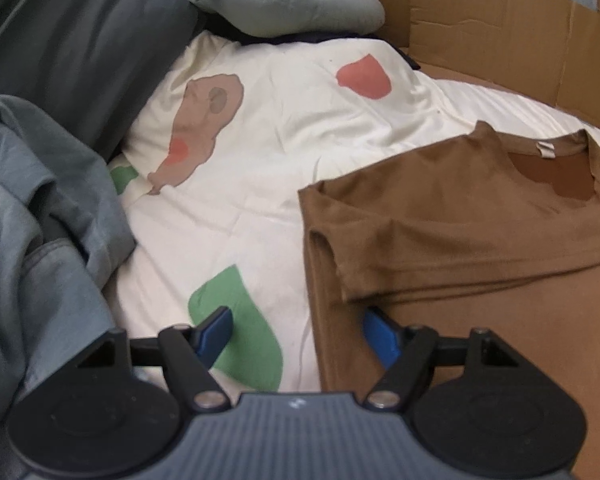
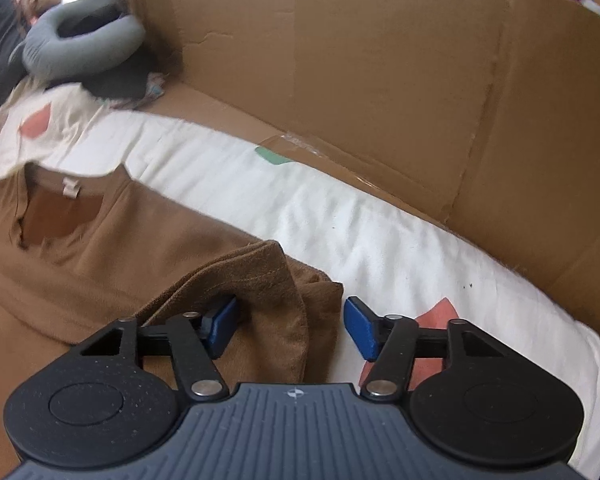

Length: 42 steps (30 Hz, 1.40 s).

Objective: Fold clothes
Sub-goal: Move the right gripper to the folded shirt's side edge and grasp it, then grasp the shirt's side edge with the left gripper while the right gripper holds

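- Left wrist view, 9 o'clock: a crumpled grey-blue cotton garment point(image 1: 40, 216) lies heaped on the bed, with a dark grey pillow point(image 1: 80, 40) behind it at 11 o'clock.
- Centre: a cream bedsheet printed with green, pink and tan blobs point(image 1: 260, 140) covers the bed.
- 6 o'clock: the left gripper point(image 1: 296, 334) is released, jaws spread wide; its left blue pad sits over a green blob, its right pad at the brown shirt's left edge, under the folded-in sleeve.
- 3 o'clock: the brown short-sleeved T-shirt point(image 1: 460, 208) lies flat on the bed, collar and white label toward 1 o'clock.
- 1 o'clock: a brown cardboard wall point(image 1: 500, 32) borders the bed.
- Right wrist view, 10 o'clock: a grey U-shaped neck cushion point(image 2: 80, 48) rests near the cardboard.
- 6 o'clock: the right gripper point(image 2: 290, 326) is released too, jaws apart, straddling the T-shirt's bunched right sleeve point(image 2: 268, 280); whether the pads touch the cloth, I cannot tell.
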Each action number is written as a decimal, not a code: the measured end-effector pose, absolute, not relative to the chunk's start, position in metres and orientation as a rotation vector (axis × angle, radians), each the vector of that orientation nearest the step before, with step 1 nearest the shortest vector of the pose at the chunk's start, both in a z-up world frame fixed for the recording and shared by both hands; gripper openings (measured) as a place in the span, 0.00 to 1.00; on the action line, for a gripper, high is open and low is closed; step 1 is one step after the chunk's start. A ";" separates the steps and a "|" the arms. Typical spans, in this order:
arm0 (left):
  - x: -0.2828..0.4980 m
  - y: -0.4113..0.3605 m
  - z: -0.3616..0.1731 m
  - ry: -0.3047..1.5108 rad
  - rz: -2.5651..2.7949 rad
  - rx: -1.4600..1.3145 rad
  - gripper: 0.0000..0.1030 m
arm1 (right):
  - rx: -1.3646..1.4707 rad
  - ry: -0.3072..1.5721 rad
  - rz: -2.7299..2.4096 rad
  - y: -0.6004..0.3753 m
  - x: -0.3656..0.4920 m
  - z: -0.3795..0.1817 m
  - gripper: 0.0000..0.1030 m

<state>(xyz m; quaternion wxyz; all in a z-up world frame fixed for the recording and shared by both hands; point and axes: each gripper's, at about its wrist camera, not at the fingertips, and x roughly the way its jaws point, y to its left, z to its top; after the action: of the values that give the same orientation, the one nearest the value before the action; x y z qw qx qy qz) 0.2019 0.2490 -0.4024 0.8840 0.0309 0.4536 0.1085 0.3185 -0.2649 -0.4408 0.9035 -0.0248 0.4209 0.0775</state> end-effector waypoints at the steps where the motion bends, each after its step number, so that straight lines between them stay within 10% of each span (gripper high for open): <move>1: 0.205 0.248 -0.403 0.940 0.221 0.077 0.73 | -0.053 0.871 0.161 -0.266 0.319 -0.441 0.54; 16: 0.253 0.250 -0.386 0.841 0.200 0.066 0.72 | -0.013 0.866 0.160 -0.275 0.330 -0.444 0.17; 42: 0.237 0.278 -0.372 0.764 0.237 -0.127 0.61 | 0.035 0.841 0.117 -0.278 0.328 -0.441 0.15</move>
<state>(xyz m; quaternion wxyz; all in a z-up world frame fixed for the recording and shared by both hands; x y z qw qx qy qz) 0.2372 0.2783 -0.3722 0.9191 -0.0619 0.3716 0.1152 0.3278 -0.2781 -0.4406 0.9110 0.0169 0.4080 0.0569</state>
